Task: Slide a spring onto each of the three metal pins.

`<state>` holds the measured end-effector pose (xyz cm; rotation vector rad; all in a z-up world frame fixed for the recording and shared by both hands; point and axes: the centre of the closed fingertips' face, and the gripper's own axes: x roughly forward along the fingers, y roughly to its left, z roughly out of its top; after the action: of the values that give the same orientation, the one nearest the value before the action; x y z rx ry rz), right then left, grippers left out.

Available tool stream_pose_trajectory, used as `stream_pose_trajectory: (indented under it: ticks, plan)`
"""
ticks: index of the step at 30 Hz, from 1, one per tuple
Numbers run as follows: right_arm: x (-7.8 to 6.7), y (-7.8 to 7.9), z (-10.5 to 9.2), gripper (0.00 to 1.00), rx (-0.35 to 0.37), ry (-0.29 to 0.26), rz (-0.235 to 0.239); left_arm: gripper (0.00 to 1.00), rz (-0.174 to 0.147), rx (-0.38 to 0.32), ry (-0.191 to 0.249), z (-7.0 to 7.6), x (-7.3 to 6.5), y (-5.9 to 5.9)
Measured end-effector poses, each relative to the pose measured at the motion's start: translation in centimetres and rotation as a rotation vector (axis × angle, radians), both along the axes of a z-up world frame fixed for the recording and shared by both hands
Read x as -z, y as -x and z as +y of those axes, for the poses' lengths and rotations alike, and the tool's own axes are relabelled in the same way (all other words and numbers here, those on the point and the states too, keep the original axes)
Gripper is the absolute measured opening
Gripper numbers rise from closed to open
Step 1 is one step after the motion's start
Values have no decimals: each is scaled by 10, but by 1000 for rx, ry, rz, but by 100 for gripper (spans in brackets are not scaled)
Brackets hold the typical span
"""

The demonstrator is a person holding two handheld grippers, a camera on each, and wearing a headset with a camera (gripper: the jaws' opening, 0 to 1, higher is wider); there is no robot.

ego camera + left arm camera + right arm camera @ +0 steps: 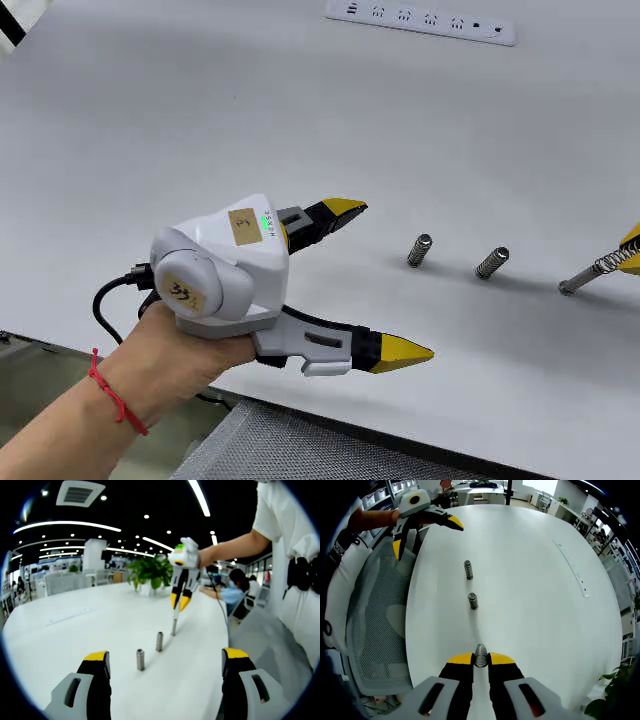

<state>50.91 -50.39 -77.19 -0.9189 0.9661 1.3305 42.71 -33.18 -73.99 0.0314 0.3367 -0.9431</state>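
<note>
Right gripper view, looking down its own jaws: a coiled spring [480, 656] is pinched end-on between the yellow tips of the right claw [480, 661]. In the head view that spring sits partway along the third pin [577, 283], which leans with its free end on the white bench [300, 120]. Beside it in a row stand the second pin [492, 262] and the first pin [420, 249], each already wearing a spring. The left claw [394, 280] hangs wide open and empty at the near end of the row. To finish well, brace the pin's tip on the bench and push the coil straight along its axis with a light grip, so the coil does not buckle or jam.
</note>
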Motion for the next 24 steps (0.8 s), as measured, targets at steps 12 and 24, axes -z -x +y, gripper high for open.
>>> stream_pose_trajectory:
  ticks: [12,24]
  plan:
    - [8,2,1,12,-8,12,12,93,7,-1,11,-1,0,0]
    - [15,3,4,12,-13,22,17,92,16,4,21,-3,1,2]
